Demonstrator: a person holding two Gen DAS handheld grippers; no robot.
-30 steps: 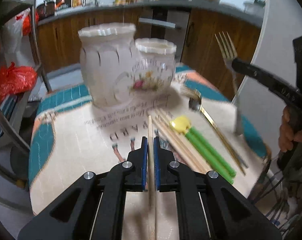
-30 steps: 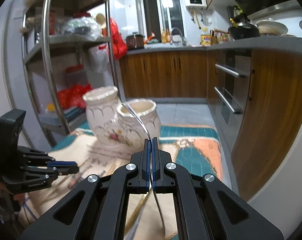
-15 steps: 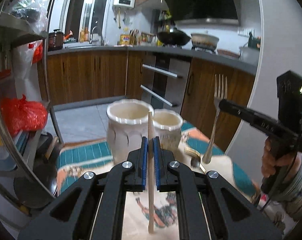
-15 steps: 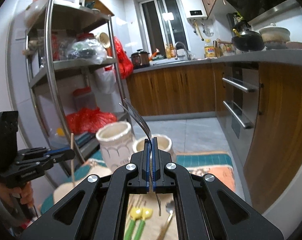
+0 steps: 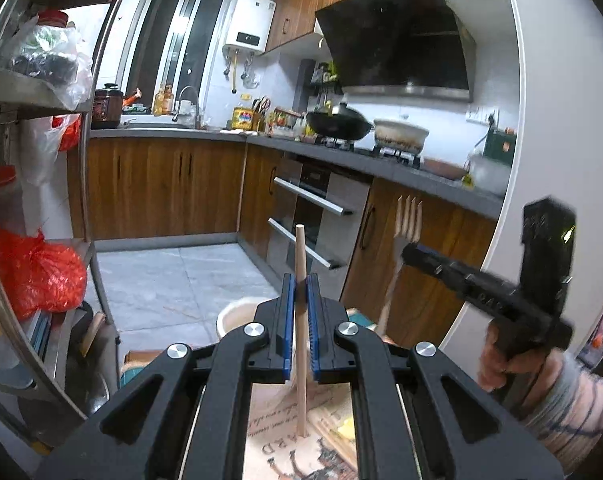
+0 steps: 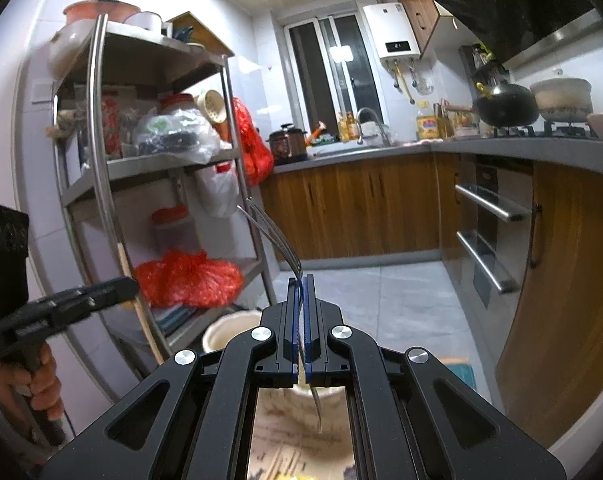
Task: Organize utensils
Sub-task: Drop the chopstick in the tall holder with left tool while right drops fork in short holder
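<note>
Behind everything runs the kitchen: brown wooden cabinets (image 5: pixel 161 192) under a grey worktop, and a steel shelf rack (image 6: pixel 113 168) with red plastic bags. Nearer and lower is the table under a printed cloth (image 5: pixel 273 436), on which only part of a word in capitals, something like "ARD", can be read upside down; the finer print is too blurred to make out. A cream ceramic utensil jar (image 5: pixel 237 316) stands on it, showing just its rim past the jaws in both wrist views. The black left gripper (image 5: pixel 300 320) is clamped on a plain wooden chopstick (image 5: pixel 301 356), held nearly upright in the air above the cloth. The black right gripper (image 6: pixel 300 320) is clamped on a slim silver metal fork (image 6: pixel 273 236), tines up and handle hanging down, above and near the jar. Raised lettering on the gripper bodies is not legible. The step in hand looks like carrying both utensils over for sorting into holders. Next, each one probably has to be brought over a jar mouth, lowered end first until it clears the rim, then released; the fork's handle sits closer to lined up than the chopstick.
</note>
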